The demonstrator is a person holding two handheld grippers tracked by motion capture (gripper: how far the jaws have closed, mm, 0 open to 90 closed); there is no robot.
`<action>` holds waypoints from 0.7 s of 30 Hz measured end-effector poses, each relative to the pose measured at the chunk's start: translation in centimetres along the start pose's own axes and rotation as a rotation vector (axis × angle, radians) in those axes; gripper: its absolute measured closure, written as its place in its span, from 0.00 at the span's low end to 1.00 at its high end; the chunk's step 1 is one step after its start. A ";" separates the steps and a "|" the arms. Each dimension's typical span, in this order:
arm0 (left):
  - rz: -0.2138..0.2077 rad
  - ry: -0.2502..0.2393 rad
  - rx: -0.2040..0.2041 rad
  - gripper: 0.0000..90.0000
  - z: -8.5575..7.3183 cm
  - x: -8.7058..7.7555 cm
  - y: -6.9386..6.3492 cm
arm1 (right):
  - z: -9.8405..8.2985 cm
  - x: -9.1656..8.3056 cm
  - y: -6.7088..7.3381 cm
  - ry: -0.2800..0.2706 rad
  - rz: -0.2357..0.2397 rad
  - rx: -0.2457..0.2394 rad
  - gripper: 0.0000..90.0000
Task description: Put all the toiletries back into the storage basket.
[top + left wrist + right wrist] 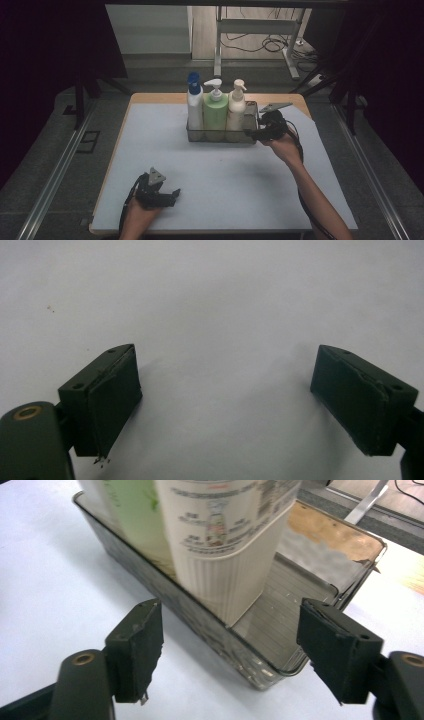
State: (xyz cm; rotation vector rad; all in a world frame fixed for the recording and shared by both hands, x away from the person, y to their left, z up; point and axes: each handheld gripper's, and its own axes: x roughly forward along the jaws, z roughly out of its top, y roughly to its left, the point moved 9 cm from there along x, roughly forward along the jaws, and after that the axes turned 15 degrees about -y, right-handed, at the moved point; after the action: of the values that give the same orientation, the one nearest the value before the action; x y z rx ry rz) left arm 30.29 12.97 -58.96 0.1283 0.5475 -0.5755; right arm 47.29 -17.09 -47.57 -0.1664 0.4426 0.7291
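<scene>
My right gripper (pixel 227 655) stands spread at the right end of the clear smoky plastic tray (pixel 260 672), its corner between the jaws, untouched. The cream ribbed pump bottle (pixel 225 555) stands in that tray on the white tabletop (pixel 225 170). My left gripper (pixel 225 400) rests spread on the near tabletop, holding nothing.

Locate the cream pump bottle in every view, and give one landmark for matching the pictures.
High view: the cream pump bottle stands at the right end of the row of three, in the clear tray, above centre.
Left gripper view: not in it; the picture shows white table between open jaws.
Right gripper view: the bottle's lower body sits top centre, in the tray.
Shared landmark: the green bottle beside it.
</scene>
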 end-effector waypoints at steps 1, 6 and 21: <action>0.000 0.000 0.000 0.14 0.0 0.0 0.0 | 0.0 -0.2 0.2 -0.001 0.005 -0.003 0.29; 0.000 0.000 0.000 0.14 0.0 0.0 0.0 | 0.0 -0.9 1.0 0.003 0.019 -0.029 0.25; 0.001 0.000 0.000 0.14 0.0 0.0 0.0 | -0.9 -3.0 2.1 0.016 0.046 -0.049 0.15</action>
State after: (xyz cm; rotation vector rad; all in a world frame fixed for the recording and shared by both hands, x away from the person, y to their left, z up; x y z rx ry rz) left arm 30.29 12.98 -58.96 0.1288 0.5473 -0.5751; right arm 43.58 -17.58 -47.05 -0.2082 0.4449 0.7845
